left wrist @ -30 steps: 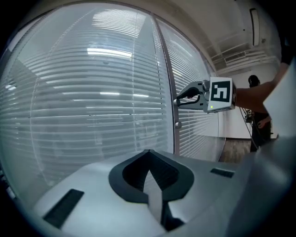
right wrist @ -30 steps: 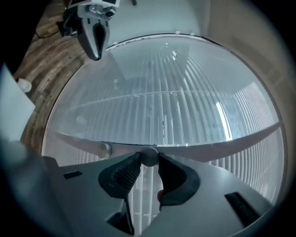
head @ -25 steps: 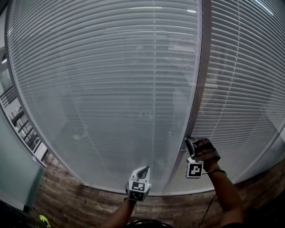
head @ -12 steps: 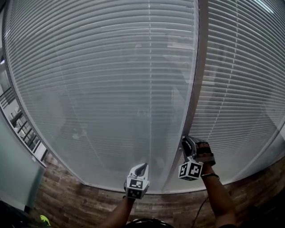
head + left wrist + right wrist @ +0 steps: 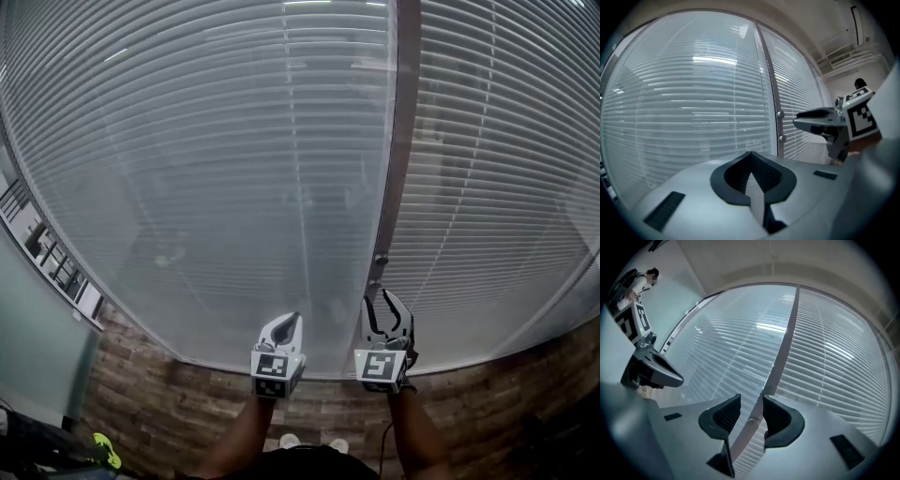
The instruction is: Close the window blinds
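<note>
The right gripper (image 5: 751,398) has just been opening its jaws. They stand apart with nothing pinched, and the window post (image 5: 780,352) merely lines up behind the gap. The left gripper (image 5: 751,155) is clenched and empty. The blinds (image 5: 206,187) hang full-length ahead with slats turned nearly flat, but dim shapes show through the left panel, so closing looks mostly done. Only the left gripper view shows two small knobs (image 5: 780,114) on the post. Only the head view shows the brick wall (image 5: 169,403) below.

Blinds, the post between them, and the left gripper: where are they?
blinds (image 5: 187,169): head view, middle of the left slats.
post (image 5: 397,141): head view, its upper stretch.
left gripper (image 5: 293,319): head view, at its closed fingertips.
</note>
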Available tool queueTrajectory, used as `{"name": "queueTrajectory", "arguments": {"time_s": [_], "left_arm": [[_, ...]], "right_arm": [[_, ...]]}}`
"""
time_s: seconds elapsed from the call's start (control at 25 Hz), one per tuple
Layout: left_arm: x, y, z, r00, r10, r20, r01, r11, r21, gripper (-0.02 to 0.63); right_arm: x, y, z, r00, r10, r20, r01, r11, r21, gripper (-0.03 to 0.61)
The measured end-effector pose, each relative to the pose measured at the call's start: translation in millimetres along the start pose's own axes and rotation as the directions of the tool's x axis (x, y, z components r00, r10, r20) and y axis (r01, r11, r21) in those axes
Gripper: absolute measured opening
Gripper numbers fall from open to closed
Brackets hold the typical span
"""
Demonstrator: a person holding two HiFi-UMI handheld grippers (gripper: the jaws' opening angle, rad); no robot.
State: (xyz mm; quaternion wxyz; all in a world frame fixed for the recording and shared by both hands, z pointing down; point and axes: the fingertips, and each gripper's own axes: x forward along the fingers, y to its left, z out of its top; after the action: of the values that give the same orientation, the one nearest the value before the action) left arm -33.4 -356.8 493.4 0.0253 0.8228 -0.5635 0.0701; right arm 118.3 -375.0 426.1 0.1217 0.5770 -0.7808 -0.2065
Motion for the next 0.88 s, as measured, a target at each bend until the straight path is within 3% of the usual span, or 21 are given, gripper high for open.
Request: {"name": "queueTrajectory", "arguments": {"time_s": [0.16,0.28,0.52,0.88], "left_arm": [[-11,-5,11,0.999,0.028,0.029,-0.028,0.999,-0.023,0.000],[-17,-9,19,0.997,0.043,0.058,-0.042,0.999,-0.018,0.000],[-27,-26,29,0.995,0.066,0.079,-0.068,0.998,0.018,0.000],[-46,-18,12,0.994,0.083,0.073,-0.083,0.997,-0.004,0.000]], "right_arm": [[-16,9,-6,1.000,0.015,0.023,-0.017,0.997,0.070,0.116],[-26,8,-4,0.999,0.005,0.042,-0.011,0.990,0.143,0.009],[-41,8,-17,1.000,0.008,0.008,-0.010,0.962,0.273,0.003],[-60,26,-38,0.998,0.016,-0.058,0.000,0.962,0.274,0.003]]}}
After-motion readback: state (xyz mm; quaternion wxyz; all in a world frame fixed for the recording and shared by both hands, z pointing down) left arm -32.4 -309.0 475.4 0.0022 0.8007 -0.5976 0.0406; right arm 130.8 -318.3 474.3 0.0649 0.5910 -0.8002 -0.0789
